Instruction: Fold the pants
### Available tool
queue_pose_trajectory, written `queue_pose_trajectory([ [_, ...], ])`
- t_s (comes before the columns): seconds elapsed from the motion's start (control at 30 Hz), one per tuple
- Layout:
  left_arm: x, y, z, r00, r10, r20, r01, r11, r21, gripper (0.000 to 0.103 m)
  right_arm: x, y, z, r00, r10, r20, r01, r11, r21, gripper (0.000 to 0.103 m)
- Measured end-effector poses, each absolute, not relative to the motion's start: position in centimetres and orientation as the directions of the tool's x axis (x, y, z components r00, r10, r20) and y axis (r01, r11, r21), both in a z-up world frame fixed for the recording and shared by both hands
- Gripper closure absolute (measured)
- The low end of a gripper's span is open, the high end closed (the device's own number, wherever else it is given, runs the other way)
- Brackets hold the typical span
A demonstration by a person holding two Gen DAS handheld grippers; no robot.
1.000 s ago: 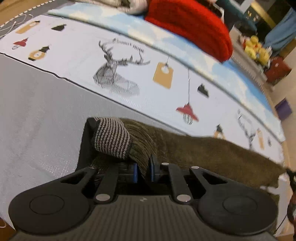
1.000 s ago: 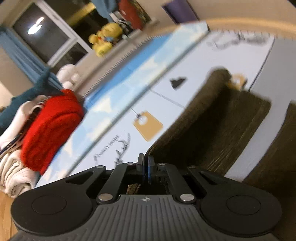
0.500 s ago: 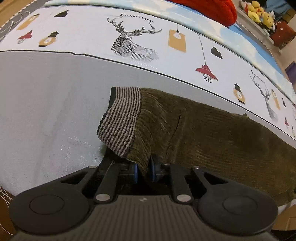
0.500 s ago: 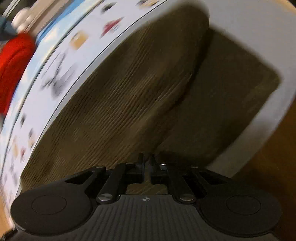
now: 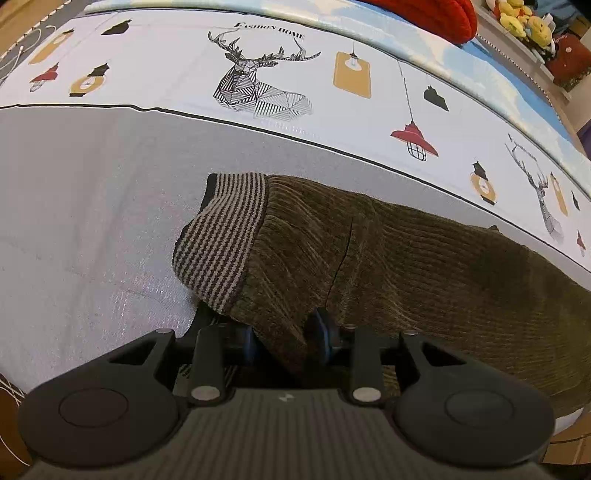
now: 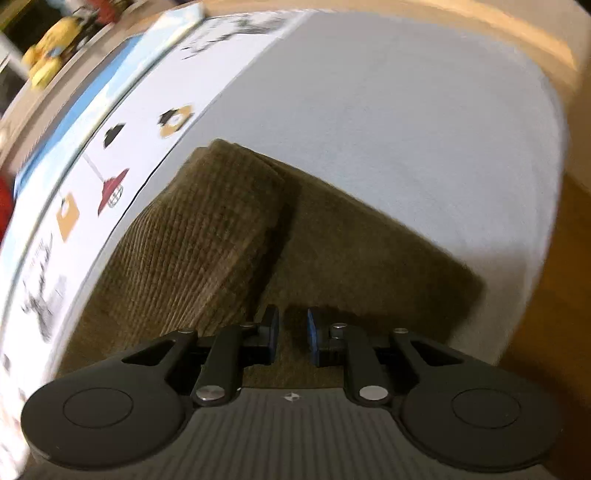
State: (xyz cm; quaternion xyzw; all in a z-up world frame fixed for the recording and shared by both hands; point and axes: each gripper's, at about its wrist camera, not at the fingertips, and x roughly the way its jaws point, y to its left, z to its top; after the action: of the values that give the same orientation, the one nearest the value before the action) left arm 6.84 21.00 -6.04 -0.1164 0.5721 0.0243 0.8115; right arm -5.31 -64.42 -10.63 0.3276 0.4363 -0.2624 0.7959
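Olive corduroy pants (image 5: 424, 266) with a striped knit waistband (image 5: 221, 240) lie on the grey part of the bed sheet (image 5: 81, 206). My left gripper (image 5: 286, 341) has its jaws parted, with a fold of the pants near the waistband still lying between the pads. In the right wrist view the leg end of the pants (image 6: 229, 236) lies folded over itself. My right gripper (image 6: 291, 332) is open and empty just above the cloth.
The sheet has a white printed band with deer and lamps (image 5: 266, 85) and a blue strip behind it. A red knit garment (image 5: 424, 14) lies at the far edge. Yellow plush toys (image 5: 524, 22) sit beyond the bed. Wooden floor (image 6: 554, 332) borders the bed on the right.
Both grippers lowered the pants onto the sheet. The left jaws have widened around the cloth. The right gripper has opened and let go of the leg end.
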Motion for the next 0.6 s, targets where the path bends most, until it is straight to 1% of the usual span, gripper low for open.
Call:
queue_pose_trajectory([
  [0.13, 7.0, 20.9, -6.1, 0.341, -0.086, -0.936, -0.170, 0.974, -0.151, 0.067, -2.2, -62.0, -11.7, 0.468, -0.233, -0.853, 0.575, 0.813, 0.093, 0.085],
  [0.2, 7.0, 21.0, -6.1, 0.341, -0.088, -0.936, -0.173, 0.973, -0.155, 0.067, -1.7, -61.2, -11.7, 0.472, -0.268, -0.840, 0.537, 0.843, 0.032, 0.082],
  [0.23, 7.0, 21.1, -6.1, 0.340, -0.089, -0.936, -0.174, 0.972, -0.155, 0.067, -1.3, -61.0, -11.6, 0.483, -0.272, -0.833, 0.537, 0.843, 0.036, 0.083],
  [0.27, 7.0, 21.1, -6.2, 0.340, -0.090, -0.936, -0.174, 0.972, -0.156, 0.067, -1.1, -61.1, -11.1, 0.519, -0.254, -0.816, 0.541, 0.837, 0.084, 0.083],
  [0.33, 7.1, 21.0, -6.2, 0.339, -0.089, -0.936, -0.173, 0.973, -0.155, 0.067, -1.0, -60.7, -9.3, 0.655, -0.185, -0.733, 0.483, 0.848, 0.218, 0.084],
  [0.37, 7.1, 20.9, -6.3, 0.337, -0.087, -0.938, -0.172, 0.973, -0.152, 0.067, -0.9, -60.4, -8.3, 0.719, -0.153, -0.678, 0.426, 0.867, 0.257, 0.084],
  [0.4, 7.1, 20.9, -6.3, 0.333, -0.084, -0.939, -0.171, 0.974, -0.148, 0.067, -0.4, -60.1, -7.9, 0.749, -0.143, -0.647, 0.399, 0.877, 0.268, 0.083],
  [0.43, 7.1, 20.8, -6.4, 0.331, -0.082, -0.940, -0.170, 0.975, -0.145, 0.067, -0.2, -60.1, -8.0, 0.751, -0.142, -0.645, 0.401, 0.874, 0.275, 0.080],
  [0.5, 7.2, 20.8, -6.5, 0.327, -0.079, -0.942, -0.165, 0.976, -0.139, 0.067, 0.4, -60.7, -9.0, 0.709, -0.139, -0.691, 0.449, 0.845, 0.290, 0.076],
  [0.57, 7.3, 20.6, -6.5, 0.326, -0.077, -0.942, -0.162, 0.978, -0.135, 0.067, 1.0, -61.5, -10.2, 0.668, -0.122, -0.734, 0.491, 0.814, 0.311, 0.075],
  [0.6, 7.3, 20.6, -6.5, 0.326, -0.077, -0.942, -0.161, 0.978, -0.135, 0.067, 0.9, -61.5, -10.2, 0.666, -0.111, -0.738, 0.495, 0.806, 0.325, 0.071],
])
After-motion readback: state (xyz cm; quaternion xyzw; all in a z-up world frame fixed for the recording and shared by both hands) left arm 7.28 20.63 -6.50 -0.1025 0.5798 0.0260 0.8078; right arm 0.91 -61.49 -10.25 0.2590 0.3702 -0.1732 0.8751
